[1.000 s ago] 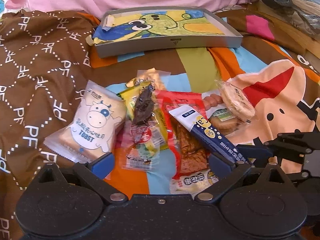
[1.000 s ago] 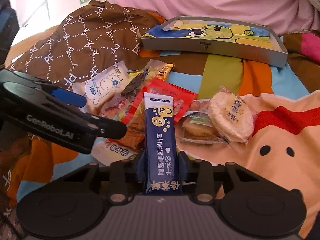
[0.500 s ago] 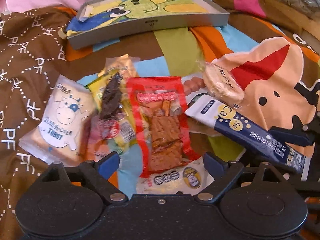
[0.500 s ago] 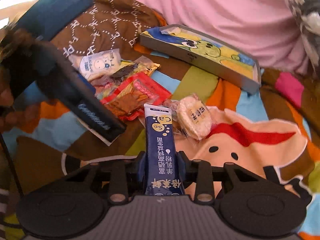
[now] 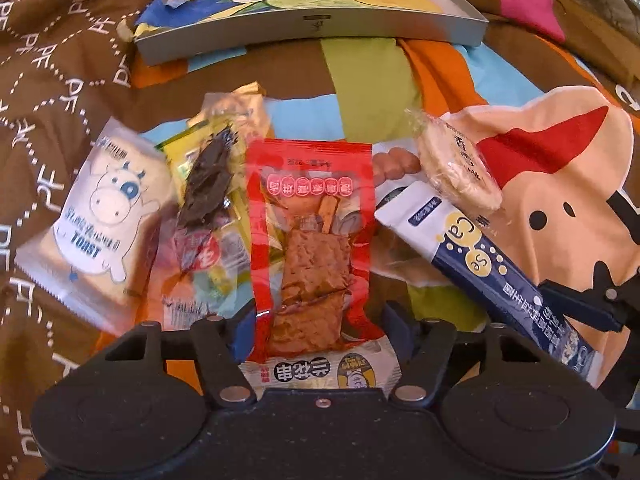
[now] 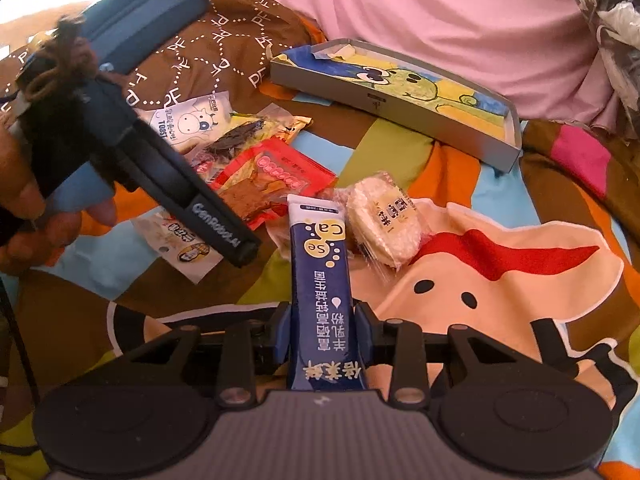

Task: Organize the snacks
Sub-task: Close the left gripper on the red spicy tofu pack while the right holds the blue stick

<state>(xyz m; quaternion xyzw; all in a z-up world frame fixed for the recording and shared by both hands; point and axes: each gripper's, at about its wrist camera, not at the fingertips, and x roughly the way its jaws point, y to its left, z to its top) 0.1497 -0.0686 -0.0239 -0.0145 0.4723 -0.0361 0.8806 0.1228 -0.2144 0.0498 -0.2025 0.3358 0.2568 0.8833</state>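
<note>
Two grippers: both over a patchwork cartoon bedspread (image 5: 372, 64) strewn with snack packets.
Right gripper (image 6: 323, 334): blue fingers clamped on the lower part of a navy-and-white stick sachet marked "Ca Se" (image 6: 320, 276); the sachet's white top end points toward the pile.
Left gripper (image 5: 320, 330): fingers apart, one on each side of the near end of a red clear-window packet of brown tofu pieces (image 5: 310, 240), not pressing it as far as can be seen.
Left hand (image 6: 28, 200): wrapped around that gripper's handle at the left edge of the right wrist view.
Pile, left side: white cow-print "TOAST" bread pack (image 5: 100, 220) on the brown patterned fabric; just beside it a clear packet with a dark dried strip (image 5: 208, 188) lying over yellow wrappers.
Pile, right side: round pale rice cracker in clear film (image 5: 458, 164), touching the sachet's white end; a sausage-print packet (image 5: 394, 162) tucked under it.
Near edge of pile: white skewer-print packet (image 5: 320, 372) under the red packet's end.
Container: shallow grey rectangular box lid with a green cartoon drawing inside (image 5: 312, 26), at the far side of the bedspread, well apart from the pile; only the drawing sheet shows in it.
Open room: bare bedspread between the box and the pile, and on the peach cartoon face (image 6: 500, 292) to the right.
</note>
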